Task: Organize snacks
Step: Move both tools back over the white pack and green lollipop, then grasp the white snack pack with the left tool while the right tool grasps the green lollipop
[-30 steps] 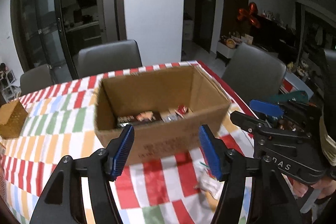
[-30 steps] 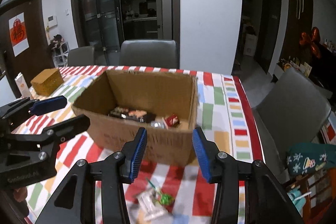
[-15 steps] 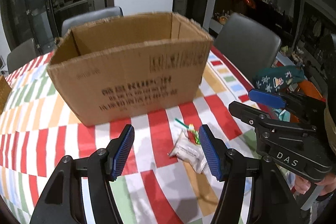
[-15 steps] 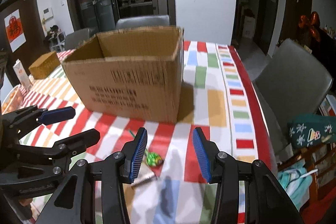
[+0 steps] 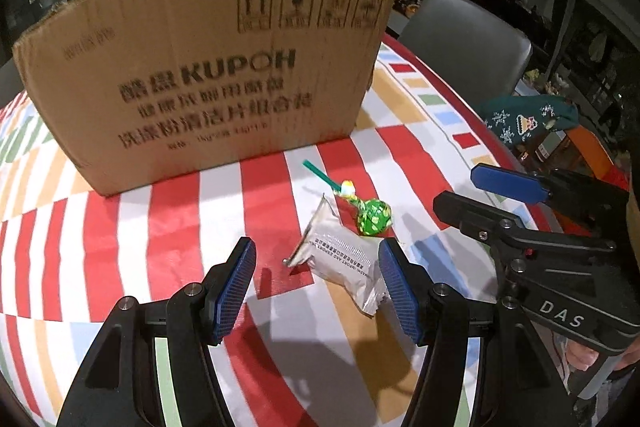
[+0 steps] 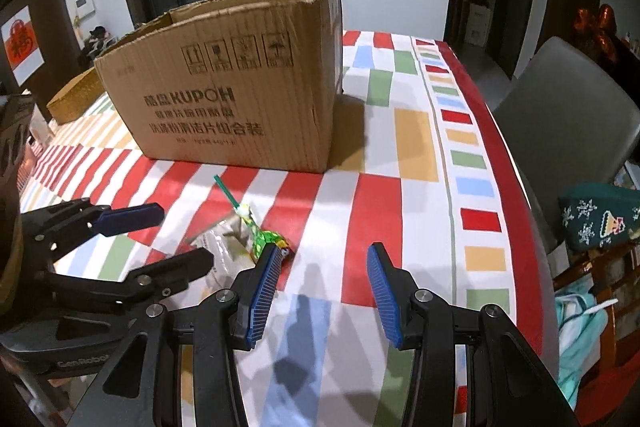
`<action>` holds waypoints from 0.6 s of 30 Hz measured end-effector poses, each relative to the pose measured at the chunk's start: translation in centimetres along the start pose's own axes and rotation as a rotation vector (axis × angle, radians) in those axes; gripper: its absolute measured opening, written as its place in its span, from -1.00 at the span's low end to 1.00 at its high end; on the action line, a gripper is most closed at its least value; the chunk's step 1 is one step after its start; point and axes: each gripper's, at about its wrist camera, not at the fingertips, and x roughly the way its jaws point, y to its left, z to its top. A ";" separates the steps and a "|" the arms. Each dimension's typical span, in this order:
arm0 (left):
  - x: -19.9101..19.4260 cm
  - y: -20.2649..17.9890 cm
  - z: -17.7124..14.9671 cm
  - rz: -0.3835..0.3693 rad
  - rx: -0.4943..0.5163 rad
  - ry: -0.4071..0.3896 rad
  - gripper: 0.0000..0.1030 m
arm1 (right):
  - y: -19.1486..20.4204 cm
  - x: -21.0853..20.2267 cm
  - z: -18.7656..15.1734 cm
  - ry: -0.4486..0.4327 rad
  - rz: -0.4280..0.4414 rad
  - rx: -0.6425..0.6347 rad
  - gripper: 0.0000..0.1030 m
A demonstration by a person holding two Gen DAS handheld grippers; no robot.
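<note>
A brown cardboard box [image 5: 208,75] [image 6: 236,91] stands on the striped tablecloth. In front of it lie a silver snack packet [image 5: 340,259] [image 6: 218,247] and a green-wrapped lollipop [image 5: 372,217] [image 6: 266,239] with a green stick. My left gripper [image 5: 314,283] hovers low and open; the packet lies between its blue pads, closer to the right one, not pressed. My right gripper [image 6: 322,285] is open and empty just right of the lollipop, whose head sits at its left pad. Each gripper shows in the other's view, the right gripper [image 5: 504,195] and the left gripper [image 6: 156,235].
Grey chairs [image 5: 464,39] [image 6: 568,115] stand along the table's right edge, one with a dark green patterned cloth [image 5: 528,119] [image 6: 600,219]. A woven yellow box [image 6: 74,99] sits at the far left behind the cardboard box. A hand shows under the right gripper [image 5: 580,375].
Both grippers have dropped from above the box to just over the tablecloth in front of it. The box's inside is no longer in view; the packet and lollipop are now close. Jaw widths unchanged.
</note>
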 end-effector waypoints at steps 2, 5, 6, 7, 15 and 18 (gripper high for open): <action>0.5 -0.1 -0.1 -0.001 -0.001 0.008 0.22 | -0.2 0.2 -0.2 0.006 -0.003 0.002 -0.11; 1.2 0.0 -0.1 -0.010 -0.010 0.020 0.22 | -0.4 0.5 -0.4 0.012 -0.012 0.003 -0.11; 1.4 0.0 0.0 -0.010 -0.014 0.024 0.22 | -0.4 0.5 -0.4 0.013 -0.014 0.005 -0.11; 1.6 0.1 0.0 -0.012 -0.019 0.025 0.22 | -0.5 0.6 -0.4 0.015 -0.015 0.007 -0.10; 2.6 0.3 0.4 -0.035 -0.050 0.023 0.11 | -0.8 1.1 -0.5 0.026 -0.011 0.016 -0.10; 2.7 0.2 0.5 -0.064 -0.062 0.025 -0.13 | -0.7 1.4 -0.4 0.033 0.002 0.018 -0.10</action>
